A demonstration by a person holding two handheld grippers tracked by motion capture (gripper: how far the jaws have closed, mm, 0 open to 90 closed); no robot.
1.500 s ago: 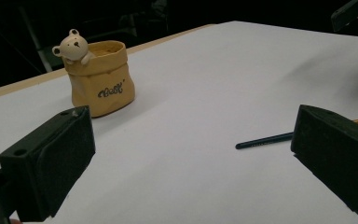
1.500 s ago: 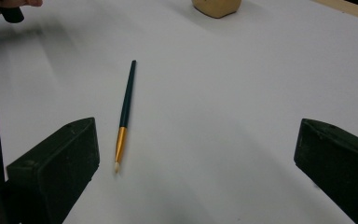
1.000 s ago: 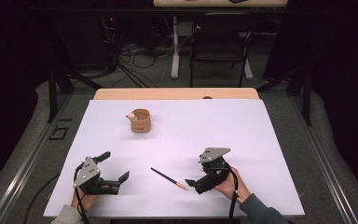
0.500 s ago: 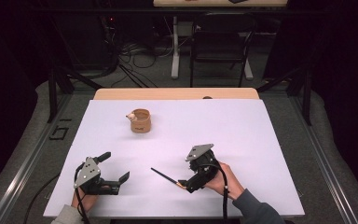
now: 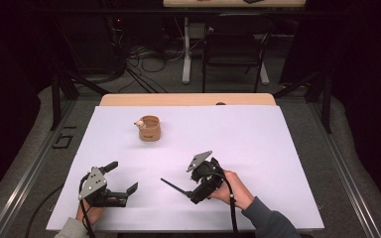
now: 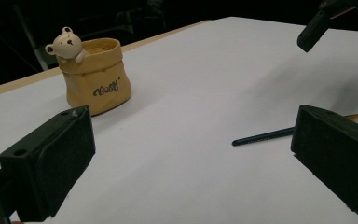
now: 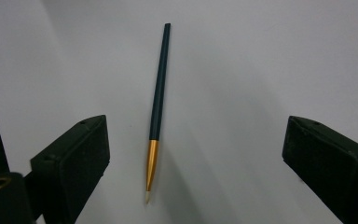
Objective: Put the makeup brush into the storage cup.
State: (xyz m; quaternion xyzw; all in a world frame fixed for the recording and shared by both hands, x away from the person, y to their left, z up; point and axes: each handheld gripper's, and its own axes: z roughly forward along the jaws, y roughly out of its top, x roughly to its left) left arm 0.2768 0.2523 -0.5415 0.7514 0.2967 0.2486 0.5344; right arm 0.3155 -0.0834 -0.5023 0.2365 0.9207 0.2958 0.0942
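Should the jaws close off-centre, the thin pen [image 7: 158,93] — lying flat on the white counter [image 5: 278,148] — may roll or skid aside rather than seat. Right gripper [image 5: 191,191]: tilted down over the pen's gold tip, jaws spread, just narrowing, nothing pinched. Left gripper [image 5: 124,178]: low, level, jaws spread, aimed toward the bear pot [image 6: 93,74] — idle.

the tan sack-shaped pot [image 6: 95,77] bears small dark cursive lettering, too unclear to read.
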